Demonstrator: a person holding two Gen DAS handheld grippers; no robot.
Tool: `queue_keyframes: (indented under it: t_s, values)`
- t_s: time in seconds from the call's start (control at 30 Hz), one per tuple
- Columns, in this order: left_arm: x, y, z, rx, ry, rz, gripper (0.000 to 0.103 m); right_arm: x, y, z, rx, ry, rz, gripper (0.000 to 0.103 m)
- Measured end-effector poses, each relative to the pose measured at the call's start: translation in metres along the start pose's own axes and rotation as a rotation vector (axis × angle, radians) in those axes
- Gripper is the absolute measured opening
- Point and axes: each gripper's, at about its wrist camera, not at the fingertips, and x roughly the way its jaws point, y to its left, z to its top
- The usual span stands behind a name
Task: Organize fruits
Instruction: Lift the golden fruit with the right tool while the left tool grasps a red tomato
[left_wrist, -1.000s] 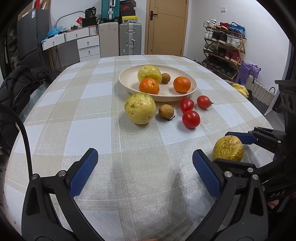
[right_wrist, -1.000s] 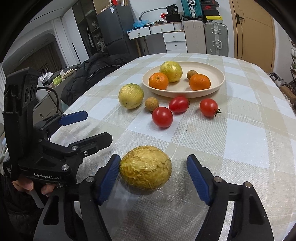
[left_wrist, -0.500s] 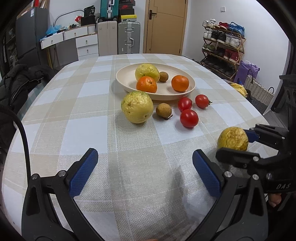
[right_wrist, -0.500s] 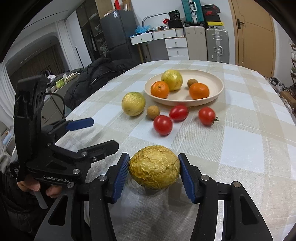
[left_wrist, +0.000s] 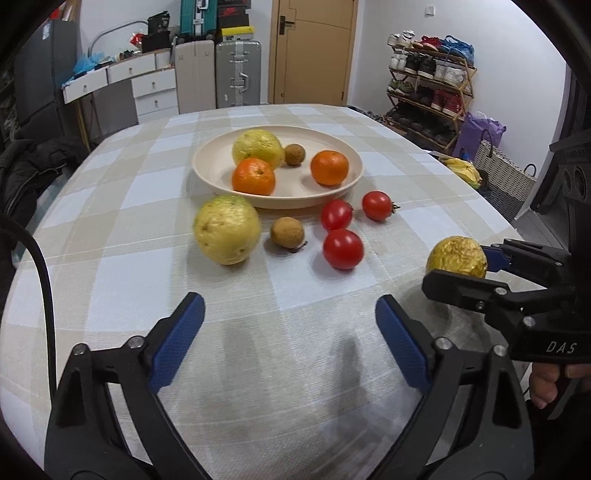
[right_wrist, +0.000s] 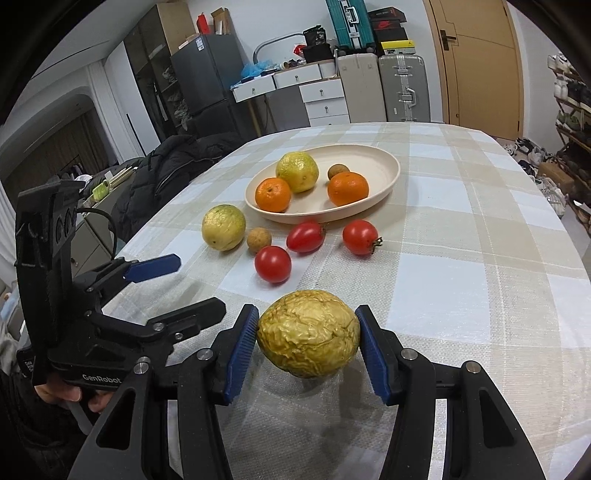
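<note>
My right gripper (right_wrist: 308, 319) is shut on a wrinkled golden passion fruit (right_wrist: 308, 334) and holds it just above the checked tablecloth; the left wrist view shows the passion fruit (left_wrist: 456, 256) at the right. My left gripper (left_wrist: 290, 314) hovers over bare cloth with its jaws closing and nothing between them. Beyond it lie a yellow-green fruit (left_wrist: 226, 235), a brown longan (left_wrist: 287, 232) and three tomatoes (left_wrist: 342, 248). Behind them, the cream plate (left_wrist: 207, 166) holds two oranges, a yellow-green fruit and a longan.
The table's right edge (left_wrist: 513, 229) runs close to the held fruit. A black jacket (right_wrist: 173, 162) hangs at the table's left side. A shoe rack (left_wrist: 428, 88) and a wicker basket (left_wrist: 506, 181) stand on the floor to the right.
The right gripper's pads closed on the passion fruit and raised it slightly off the cloth. The left gripper moved nearer the fruits and its jaws narrowed a little.
</note>
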Motion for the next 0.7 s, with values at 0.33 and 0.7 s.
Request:
queue_keyframes:
  t_s: [0.33,0.7]
  values:
    - [0.025,-0.027,0.008,0.052,0.073,-0.046,0.063,-0.006,-0.012,0.002,0.033,-0.012,-0.013,0.055]
    - [0.042,-0.030,0.027,0.028,0.091,-0.090,0.058,-0.010,-0.017,0.002,0.049,-0.021,-0.018,0.055]
